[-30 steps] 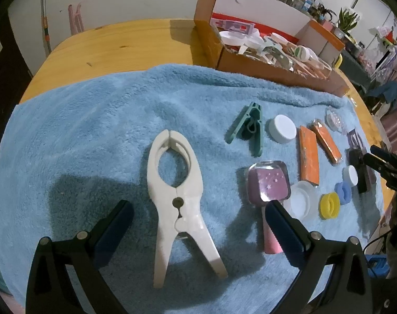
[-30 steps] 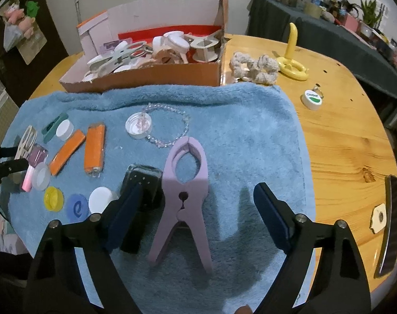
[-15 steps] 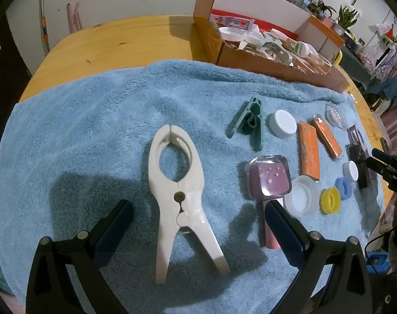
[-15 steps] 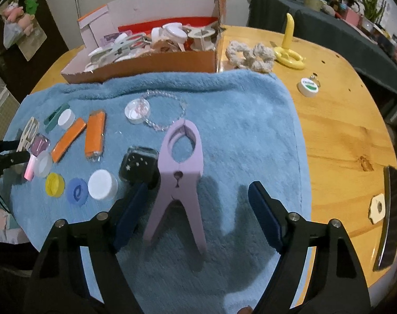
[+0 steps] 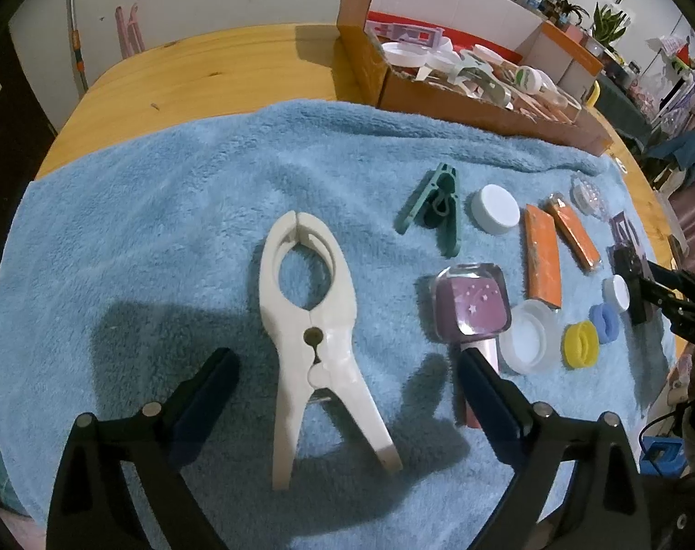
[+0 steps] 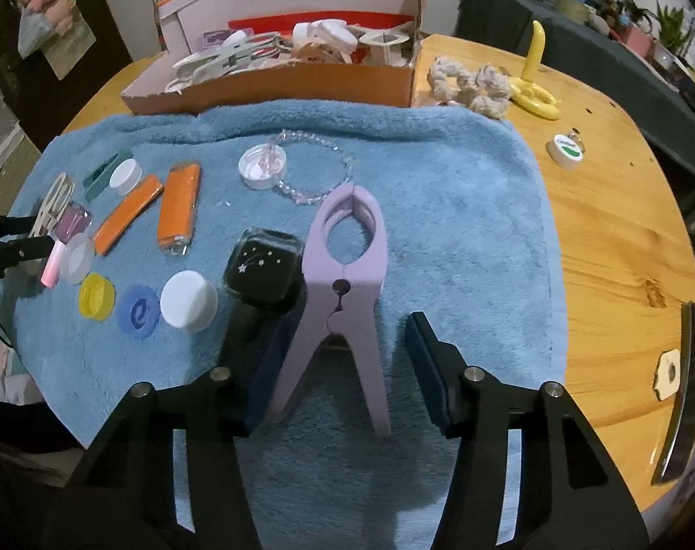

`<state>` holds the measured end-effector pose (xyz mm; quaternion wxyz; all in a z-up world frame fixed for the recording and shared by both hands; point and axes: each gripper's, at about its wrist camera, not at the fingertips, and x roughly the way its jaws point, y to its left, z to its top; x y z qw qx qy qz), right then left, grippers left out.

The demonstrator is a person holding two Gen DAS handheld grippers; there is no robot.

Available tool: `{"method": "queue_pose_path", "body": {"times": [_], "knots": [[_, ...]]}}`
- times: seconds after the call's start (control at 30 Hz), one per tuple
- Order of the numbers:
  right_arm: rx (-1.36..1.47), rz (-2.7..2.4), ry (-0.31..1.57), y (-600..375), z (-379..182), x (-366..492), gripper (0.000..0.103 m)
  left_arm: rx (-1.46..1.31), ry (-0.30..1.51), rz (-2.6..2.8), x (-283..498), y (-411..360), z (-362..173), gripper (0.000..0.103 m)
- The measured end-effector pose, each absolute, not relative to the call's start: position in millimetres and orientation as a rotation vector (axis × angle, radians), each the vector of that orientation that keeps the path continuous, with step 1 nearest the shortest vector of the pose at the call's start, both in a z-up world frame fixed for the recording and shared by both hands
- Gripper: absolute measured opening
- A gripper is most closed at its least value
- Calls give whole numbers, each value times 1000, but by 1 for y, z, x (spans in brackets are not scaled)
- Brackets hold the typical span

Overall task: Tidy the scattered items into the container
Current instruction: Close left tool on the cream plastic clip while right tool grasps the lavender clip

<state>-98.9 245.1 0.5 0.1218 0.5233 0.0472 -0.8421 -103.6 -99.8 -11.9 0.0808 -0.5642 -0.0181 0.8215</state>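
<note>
A big white clamp (image 5: 310,334) lies on the blue towel (image 5: 164,229), its handles between the fingers of my left gripper (image 5: 347,376). Those jaws are wide and closing, and the pads stand clear of the handles. In the right wrist view a lilac clamp (image 6: 347,284) lies with its handles inside my right gripper (image 6: 347,343). Its jaws are closing too. The left pad is at the left handle, and a gap remains on the right side. The cardboard box (image 6: 278,87), full of small items, stands behind the towel.
Scattered on the towel: a black square case (image 6: 262,266), white cap (image 6: 189,301), blue cap (image 6: 139,311), yellow cap (image 6: 96,295), two orange lighters (image 6: 178,208), bead bracelet (image 6: 320,169), green clip (image 5: 434,211), purple case (image 5: 471,305). A scrunchie (image 6: 466,85) lies on the wooden table (image 6: 622,229).
The right gripper's jaws have narrowed a lot around the lilac clamp's handles. The left jaws have narrowed slightly about the white clamp. Both clamps lie where they were.
</note>
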Motion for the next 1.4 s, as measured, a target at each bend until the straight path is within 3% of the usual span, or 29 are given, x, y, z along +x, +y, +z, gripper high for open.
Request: {"method": "queue_pose_path", "body": {"times": [0.37, 0.53, 0.83, 1.07, 1.4], "knots": [[1513, -2476, 119, 246, 0, -99, 51, -1692, -24, 2464, -103, -98, -12, 87], [1508, -2486, 130, 246, 1, -99, 51, -1702, -21, 2481, -103, -101, -10, 78], [1498, -2482, 156, 242, 2, -99, 39, -1714, -31, 2504, -103, -106, -9, 66], [1498, -2484, 144, 243, 2, -99, 39, -1714, -17, 2504, -102, -103, -8, 62], [1495, -2484, 143, 243, 1, -99, 38, -1724, -7, 2518, -103, -104, -7, 47]]}}
